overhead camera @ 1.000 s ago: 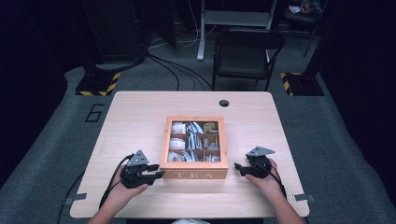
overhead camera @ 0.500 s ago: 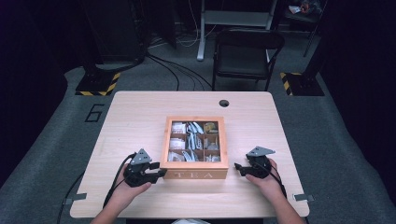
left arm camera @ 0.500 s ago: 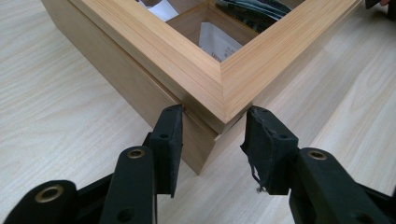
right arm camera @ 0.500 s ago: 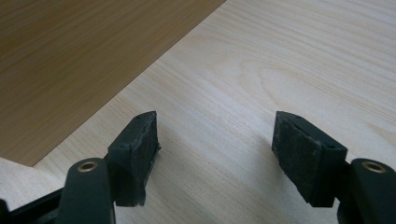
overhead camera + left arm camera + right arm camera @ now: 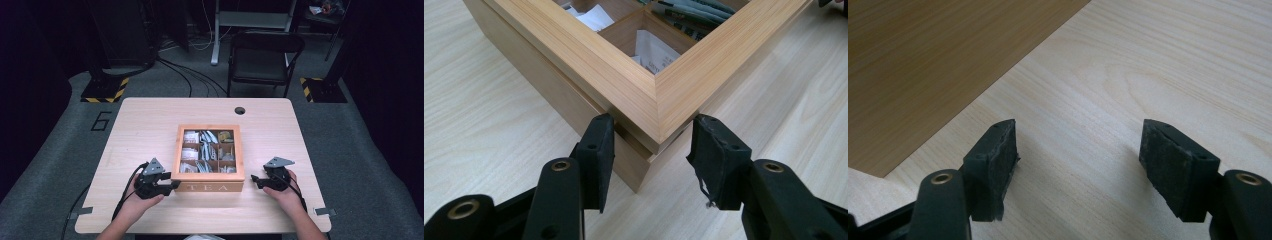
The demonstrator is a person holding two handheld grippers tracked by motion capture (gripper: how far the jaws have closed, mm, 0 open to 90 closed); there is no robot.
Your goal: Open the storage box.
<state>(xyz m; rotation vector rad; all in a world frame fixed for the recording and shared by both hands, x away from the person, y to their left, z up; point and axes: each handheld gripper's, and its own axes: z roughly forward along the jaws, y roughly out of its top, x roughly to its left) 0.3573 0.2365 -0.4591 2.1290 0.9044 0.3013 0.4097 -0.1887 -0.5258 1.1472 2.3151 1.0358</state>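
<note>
Left gripper (image 5: 172, 184) fingers, just opening, straddle the tea box (image 5: 209, 185) corner untouched; right gripper (image 5: 255, 178) fingers wide over bare bench (image 5: 150, 120)

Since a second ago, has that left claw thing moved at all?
Yes. The left gripper has crept slightly down and right toward the tea box's near left corner, and its fingers have just been opening around that corner.

Two hand-held black claws, one in each bare hand

The left claw (image 5: 172, 184) and right claw (image 5: 255, 178) are matt black, each topped by a grey three-cornered plate and trailing a black cable. Both have two angular jaws faced with worn dark pads (image 5: 993, 160), frayed at the edges, on arms set with brass-ringed screw holes (image 5: 560, 165).
</note>
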